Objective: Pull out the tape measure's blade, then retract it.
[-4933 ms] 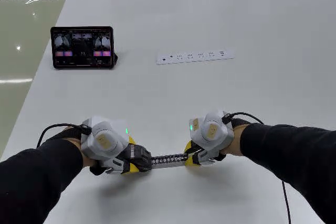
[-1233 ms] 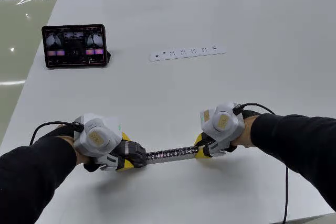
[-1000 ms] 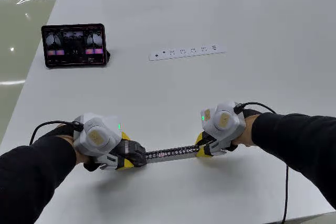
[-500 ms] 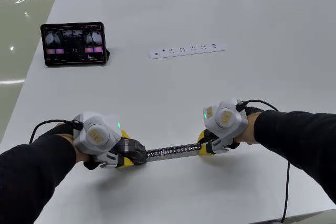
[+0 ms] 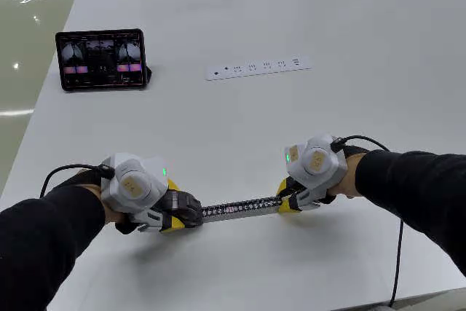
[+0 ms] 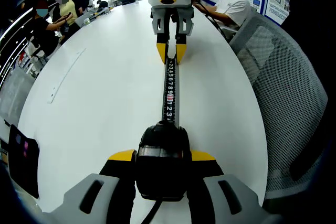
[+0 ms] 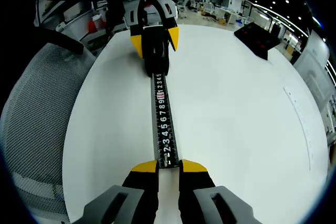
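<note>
At the near edge of the table (image 5: 291, 20), my left gripper (image 5: 173, 213) clamps the tape measure (image 6: 163, 153) by its case. My right gripper (image 5: 287, 204) pinches the blade (image 5: 240, 210) at its tip, a short length drawn out between them. Pull-out looks underway to me; retraction is not yet begun.

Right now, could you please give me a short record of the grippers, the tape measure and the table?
left gripper: shut on the tape measure case
right gripper: shut on the end of the blade
blade: drawn out, straight between the grippers, numbers up
table: white, with a tablet and a power strip farther back
</note>
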A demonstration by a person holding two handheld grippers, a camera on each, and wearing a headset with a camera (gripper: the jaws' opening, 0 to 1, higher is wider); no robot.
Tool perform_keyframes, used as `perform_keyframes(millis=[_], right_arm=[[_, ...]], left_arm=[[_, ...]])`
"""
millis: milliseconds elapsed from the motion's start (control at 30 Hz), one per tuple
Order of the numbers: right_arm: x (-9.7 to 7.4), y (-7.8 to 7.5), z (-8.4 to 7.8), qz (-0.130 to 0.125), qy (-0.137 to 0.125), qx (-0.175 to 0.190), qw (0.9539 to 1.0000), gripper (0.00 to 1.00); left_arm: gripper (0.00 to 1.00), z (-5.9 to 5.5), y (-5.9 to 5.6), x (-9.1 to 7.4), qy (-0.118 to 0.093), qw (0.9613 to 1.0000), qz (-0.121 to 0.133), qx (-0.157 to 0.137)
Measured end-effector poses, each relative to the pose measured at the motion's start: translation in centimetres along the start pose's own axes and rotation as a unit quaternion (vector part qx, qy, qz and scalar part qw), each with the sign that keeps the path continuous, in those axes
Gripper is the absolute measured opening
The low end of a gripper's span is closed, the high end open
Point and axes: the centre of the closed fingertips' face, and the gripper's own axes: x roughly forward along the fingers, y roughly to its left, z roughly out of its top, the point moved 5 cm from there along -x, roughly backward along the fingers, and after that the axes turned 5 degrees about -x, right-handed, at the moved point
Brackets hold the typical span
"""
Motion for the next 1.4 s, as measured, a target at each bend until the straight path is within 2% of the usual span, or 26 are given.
perform_keyframes(millis=[1400], right_arm=[[-0.9,-0.1,-1.3,-0.005,0.002,0.013,0.9999,0.1]], left_arm=[[0.33,0.0,0.0,0.0,0.002,1.0,-0.001,-0.001]])
